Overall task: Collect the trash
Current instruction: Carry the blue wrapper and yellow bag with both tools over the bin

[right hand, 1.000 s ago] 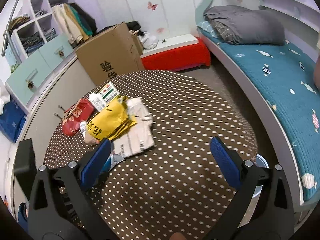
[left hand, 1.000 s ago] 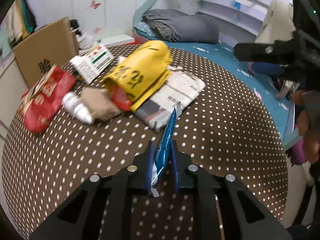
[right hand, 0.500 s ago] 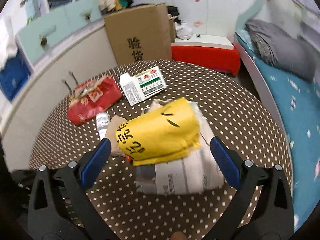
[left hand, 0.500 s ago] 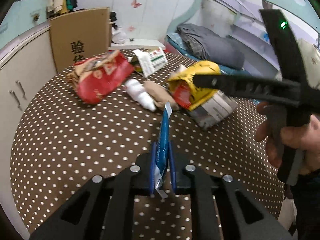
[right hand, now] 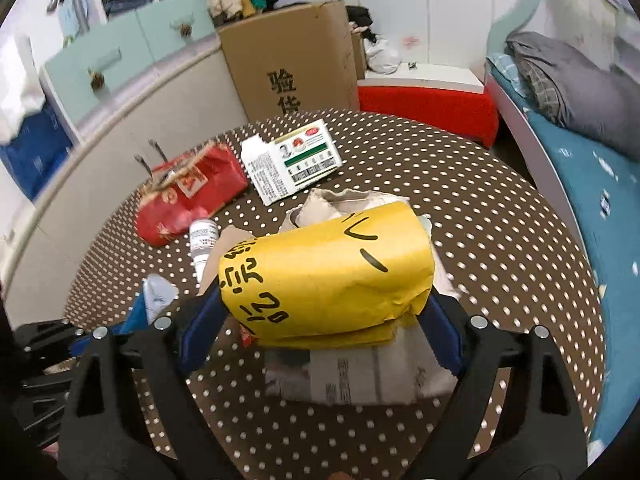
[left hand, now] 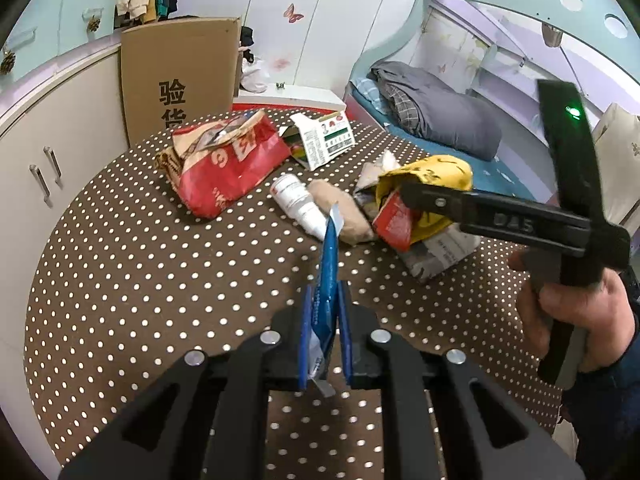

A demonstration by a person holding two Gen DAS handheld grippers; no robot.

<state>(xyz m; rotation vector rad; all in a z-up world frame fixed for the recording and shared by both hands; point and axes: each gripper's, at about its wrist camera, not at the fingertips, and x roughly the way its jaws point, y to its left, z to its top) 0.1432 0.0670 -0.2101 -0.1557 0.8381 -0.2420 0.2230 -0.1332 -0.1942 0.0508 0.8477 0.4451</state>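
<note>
The left gripper is clamped on a flat blue foil wrapper above the brown polka-dot round table. The right gripper, jaws just closing, straddles the yellow paper parcel lying on grey newspaper near mid-table; whether its pads press is unclear.

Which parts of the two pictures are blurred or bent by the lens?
Left wrist view: sharp throughout; the fisheye bends the table edge and cupboard into curves, corners dark. Right wrist view: the left edge is smeared, the blue bin and drawers soft; the yellow bag in the middle stays sharp.
</note>
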